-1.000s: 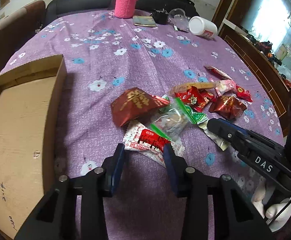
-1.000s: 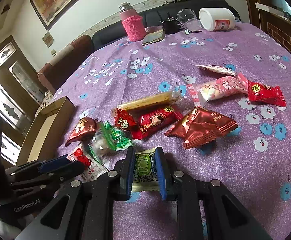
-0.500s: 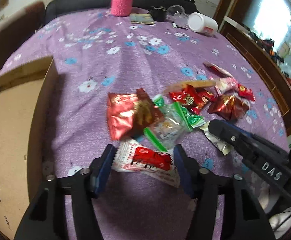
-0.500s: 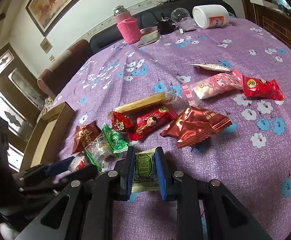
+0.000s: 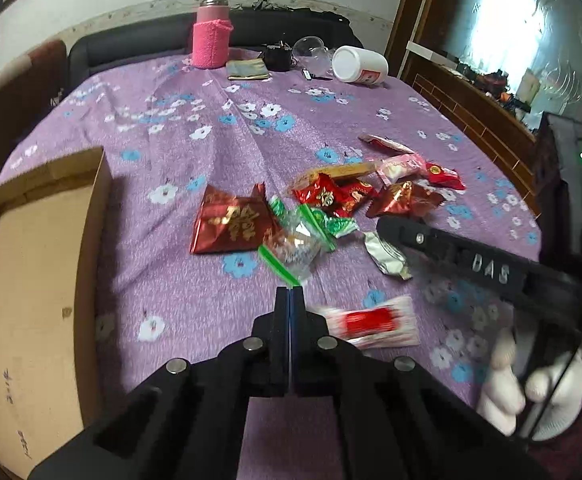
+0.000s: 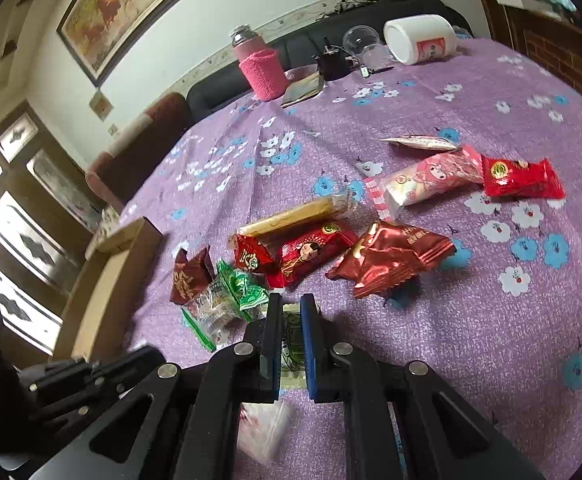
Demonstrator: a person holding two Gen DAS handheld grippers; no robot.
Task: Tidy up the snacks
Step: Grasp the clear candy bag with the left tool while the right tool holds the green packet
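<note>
Left wrist view showed our left claw [image 5: 290, 300] closed with nothing between its jaws, a blurred red-and-white packet [image 5: 375, 322] just right of it at lower centre. Right wrist view showed our right claw [image 6: 291, 312] clamped narrow on a green-printed packet [image 6: 292, 336]. Other snacks [image 6: 391, 258] lay mid-frame on the purple worktop [image 6: 451, 340]; a cardboard box [image 5: 31, 280] sat at left.
</note>
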